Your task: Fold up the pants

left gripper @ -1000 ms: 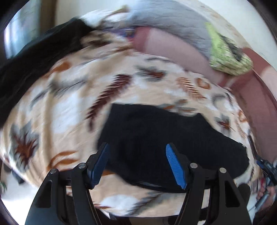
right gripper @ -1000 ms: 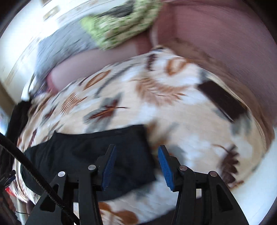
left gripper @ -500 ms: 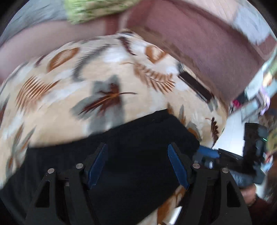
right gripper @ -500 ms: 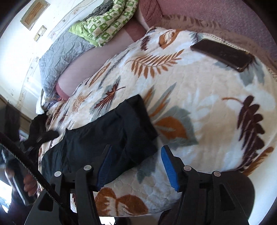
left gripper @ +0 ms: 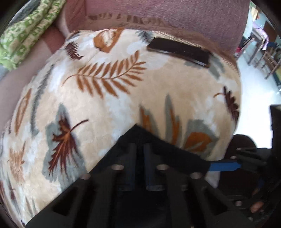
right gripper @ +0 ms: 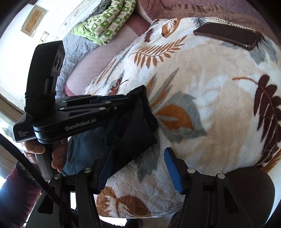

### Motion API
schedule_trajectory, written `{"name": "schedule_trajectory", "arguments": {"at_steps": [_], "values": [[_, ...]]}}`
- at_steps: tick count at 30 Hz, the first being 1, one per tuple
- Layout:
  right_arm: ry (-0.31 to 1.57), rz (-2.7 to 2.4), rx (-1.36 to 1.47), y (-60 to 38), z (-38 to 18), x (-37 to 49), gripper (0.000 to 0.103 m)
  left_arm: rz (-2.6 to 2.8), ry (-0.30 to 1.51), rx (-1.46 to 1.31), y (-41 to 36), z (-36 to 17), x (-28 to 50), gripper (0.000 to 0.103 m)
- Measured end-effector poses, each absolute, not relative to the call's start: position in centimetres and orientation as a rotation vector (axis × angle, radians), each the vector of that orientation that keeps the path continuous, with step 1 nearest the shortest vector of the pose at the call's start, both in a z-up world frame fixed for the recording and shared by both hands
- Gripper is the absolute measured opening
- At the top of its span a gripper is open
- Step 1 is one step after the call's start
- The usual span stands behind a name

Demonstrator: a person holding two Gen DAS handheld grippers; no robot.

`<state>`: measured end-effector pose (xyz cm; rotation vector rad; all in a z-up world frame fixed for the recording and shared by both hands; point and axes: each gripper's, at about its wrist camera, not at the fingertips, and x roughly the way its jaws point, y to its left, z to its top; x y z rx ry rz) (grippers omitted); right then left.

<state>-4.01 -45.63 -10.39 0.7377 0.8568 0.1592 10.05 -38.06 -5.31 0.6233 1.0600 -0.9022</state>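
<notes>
The black pants (right gripper: 137, 129) lie folded on a leaf-patterned blanket (right gripper: 219, 87). My left gripper (right gripper: 127, 101) comes in from the left, shut on their far corner, and the cloth bunches up around its fingers. In the left wrist view that corner (left gripper: 175, 157) wraps over the shut left gripper (left gripper: 139, 145). My right gripper (right gripper: 138, 168) hovers open at the pants' near corner. Its left finger (right gripper: 105, 168) overlaps the cloth edge and its pads press on nothing. One blue pad (left gripper: 223, 166) of it shows at the right of the left wrist view.
A dark phone (right gripper: 226, 35) lies at the blanket's far edge, near the maroon backrest (left gripper: 175, 15). A green patterned quilt (right gripper: 105, 19) and a grey one (right gripper: 77, 45) lie at the back left. A person's hand (right gripper: 56, 157) holds the left gripper's handle.
My left gripper swept along the pants to their end corner, rolled over and shut on it. My right gripper sank toward the near corner with its jaws slightly wider.
</notes>
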Motion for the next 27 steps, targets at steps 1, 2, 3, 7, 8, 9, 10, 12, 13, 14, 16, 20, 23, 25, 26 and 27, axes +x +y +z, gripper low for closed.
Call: {"name": "schedule_trajectory", "arguments": {"at_steps": [1, 2, 3, 7, 8, 9, 10, 12, 13, 14, 16, 20, 23, 25, 26, 27], "values": [[0.851, 0.165, 0.746, -45.8, -10.5, -4.0, 0.064, -0.895, 1.056, 0.604, -38.2, -4.8, 10.6, 0.006], [0.845, 0.170, 0.751, -45.9, -10.5, -4.0, 0.064, -0.879, 1.048, 0.593, -38.5, -4.5, 11.1, 0.006], [0.841, 0.172, 0.752, -45.9, -10.5, -3.9, 0.064, -0.864, 1.045, 0.587, -38.6, -4.3, 11.5, 0.006], [0.835, 0.170, 0.727, -45.8, -10.2, -3.5, 0.064, -0.814, 1.061, 0.592, -38.6, -5.1, 13.1, 0.008], [0.834, 0.170, 0.724, -45.8, -10.2, -3.5, 0.064, -0.821, 1.069, 0.585, -38.5, -5.2, 13.2, 0.008], [0.835, 0.171, 0.717, -45.7, -10.2, -3.5, 0.064, -0.842, 1.078, 0.569, -38.3, -5.0, 13.2, 0.013], [0.836, 0.172, 0.710, -45.7, -10.1, -3.4, 0.064, -0.872, 1.091, 0.543, -38.1, -4.7, 13.3, 0.024], [0.837, 0.176, 0.705, -45.7, -10.1, -3.3, 0.064, -0.935, 1.117, 0.475, -37.5, -3.9, 13.3, 0.049], [0.838, 0.179, 0.705, -45.7, -10.1, -3.2, 0.065, -0.980, 1.120, 0.420, -37.0, -3.1, 13.3, 0.060], [0.839, 0.181, 0.708, -45.7, -10.1, -3.1, 0.066, -1.001, 1.121, 0.395, -36.8, -2.7, 13.3, 0.062], [0.839, 0.187, 0.715, -45.8, -10.1, -3.0, 0.068, -1.039, 1.133, 0.340, -36.4, -1.9, 13.6, 0.067], [0.841, 0.191, 0.694, -45.2, -9.8, -1.9, 0.069, -0.970, 1.161, 0.362, -36.6, -3.1, 15.1, 0.070], [0.839, 0.195, 0.651, -44.3, -9.6, -1.2, 0.070, -0.944, 1.248, 0.391, -37.4, -6.1, 16.0, 0.070], [0.834, 0.188, 0.600, -43.3, -9.6, -0.4, 0.070, -0.947, 1.296, 0.442, -38.7, -8.2, 15.8, 0.070], [0.829, 0.181, 0.578, -42.9, -9.6, -0.2, 0.071, -0.940, 1.287, 0.465, -39.1, -8.6, 15.5, 0.070], [0.822, 0.170, 0.554, -42.5, -9.6, 0.1, 0.071, -0.936, 1.261, 0.503, -39.6, -8.6, 15.0, 0.070]]}}
